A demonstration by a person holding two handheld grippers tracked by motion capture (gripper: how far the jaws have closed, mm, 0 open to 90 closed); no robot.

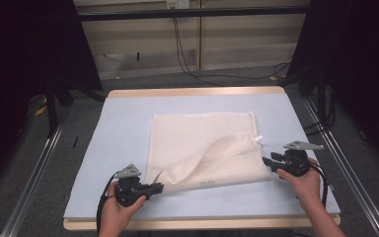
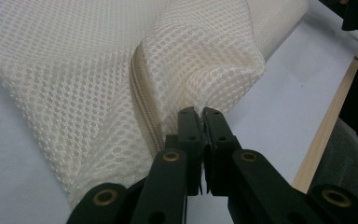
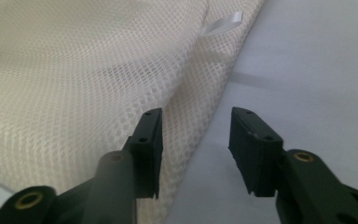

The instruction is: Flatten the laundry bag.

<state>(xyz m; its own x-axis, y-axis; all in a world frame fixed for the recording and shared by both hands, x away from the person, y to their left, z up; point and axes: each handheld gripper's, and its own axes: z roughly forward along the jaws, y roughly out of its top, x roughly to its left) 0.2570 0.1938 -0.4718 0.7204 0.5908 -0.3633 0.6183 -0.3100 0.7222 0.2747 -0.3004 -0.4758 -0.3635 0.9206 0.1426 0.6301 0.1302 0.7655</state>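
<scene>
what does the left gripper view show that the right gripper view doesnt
Left gripper view alone: the left claw shut on a bunched fold of the mesh bag, next to its zipper, and the table's wooden edge. Right gripper view alone: the right claw open with its jaws off the cloth, and a white tag at the bag's edge. Both: cream mesh lying on the pale blue table top.

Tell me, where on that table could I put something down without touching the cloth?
Bare blue table top lies left of the cream mesh bag, in a strip beyond it toward the far wooden edge, and right of it. The near edge is crowded: the left gripper pinches the bag's near corner, and the right gripper stands open at its right edge.
</scene>
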